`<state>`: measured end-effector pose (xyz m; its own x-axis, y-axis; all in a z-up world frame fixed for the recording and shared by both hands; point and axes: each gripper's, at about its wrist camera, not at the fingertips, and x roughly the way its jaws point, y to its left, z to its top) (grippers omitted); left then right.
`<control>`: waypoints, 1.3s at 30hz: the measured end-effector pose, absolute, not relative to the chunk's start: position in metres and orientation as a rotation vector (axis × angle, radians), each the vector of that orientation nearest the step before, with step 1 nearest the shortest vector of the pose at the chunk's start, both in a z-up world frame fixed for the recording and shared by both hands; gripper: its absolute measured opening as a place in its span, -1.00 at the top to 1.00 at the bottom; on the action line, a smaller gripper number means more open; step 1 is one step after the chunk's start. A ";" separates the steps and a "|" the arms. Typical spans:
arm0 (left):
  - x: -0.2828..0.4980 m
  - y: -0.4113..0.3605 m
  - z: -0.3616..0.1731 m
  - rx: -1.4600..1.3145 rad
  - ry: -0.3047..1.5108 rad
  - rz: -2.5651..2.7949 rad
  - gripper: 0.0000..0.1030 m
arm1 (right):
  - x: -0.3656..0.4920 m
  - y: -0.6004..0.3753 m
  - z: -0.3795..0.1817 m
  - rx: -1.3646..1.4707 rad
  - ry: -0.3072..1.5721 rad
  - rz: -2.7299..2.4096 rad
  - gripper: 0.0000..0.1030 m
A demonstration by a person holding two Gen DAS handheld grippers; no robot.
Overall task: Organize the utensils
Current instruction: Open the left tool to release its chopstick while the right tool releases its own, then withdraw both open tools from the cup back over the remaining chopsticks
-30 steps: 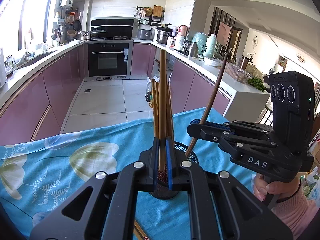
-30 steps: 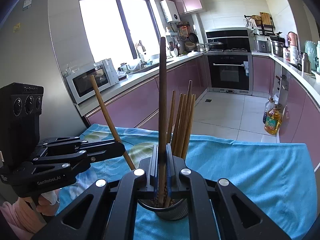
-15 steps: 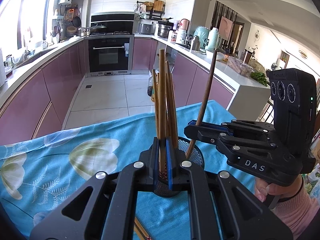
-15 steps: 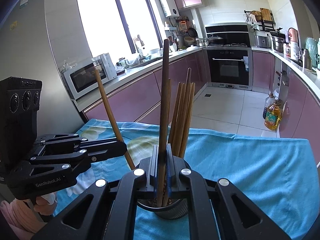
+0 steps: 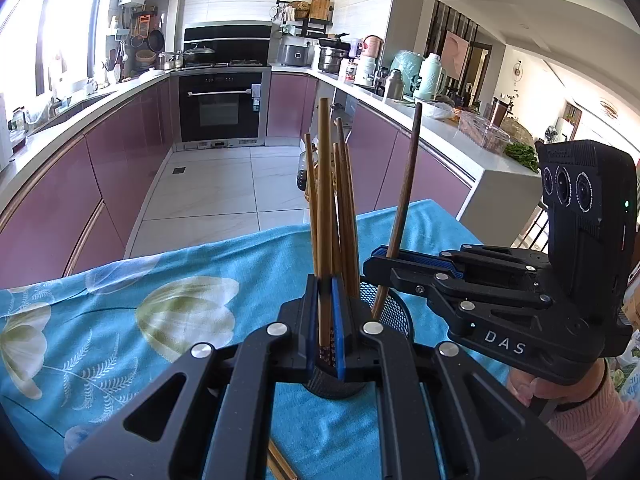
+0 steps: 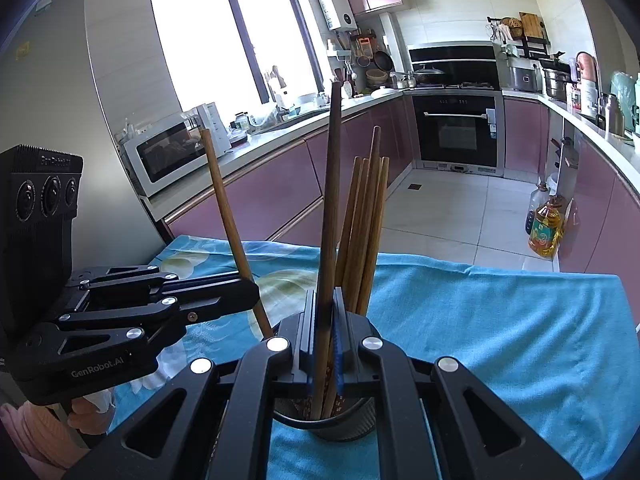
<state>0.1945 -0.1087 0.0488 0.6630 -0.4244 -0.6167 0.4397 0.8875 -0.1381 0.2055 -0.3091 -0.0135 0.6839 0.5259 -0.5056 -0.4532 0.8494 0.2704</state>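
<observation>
Both chopsticks have sunk lower into the mesh holder (image 5: pixel 394 316) on the blue cloth (image 5: pixel 140 320); my left gripper (image 5: pixel 325 312) stays clamped on one, my right gripper (image 6: pixel 325 320) on the other, tips probably inside, so release looks next

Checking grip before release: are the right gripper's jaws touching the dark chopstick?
Touching: the right wrist view shows the right gripper with jaws clamped on the dark chopstick.
</observation>
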 end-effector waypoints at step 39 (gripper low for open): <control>0.139 -0.044 -0.006 0.069 0.694 -0.300 0.05 | 0.145 -0.302 -0.031 0.132 0.619 0.697 0.08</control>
<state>0.1393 -0.0443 -0.0063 0.7281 -0.2490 -0.6387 0.2943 0.9550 -0.0368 0.1451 -0.3022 -0.0311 0.5963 0.6364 -0.4892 -0.5606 0.7664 0.3136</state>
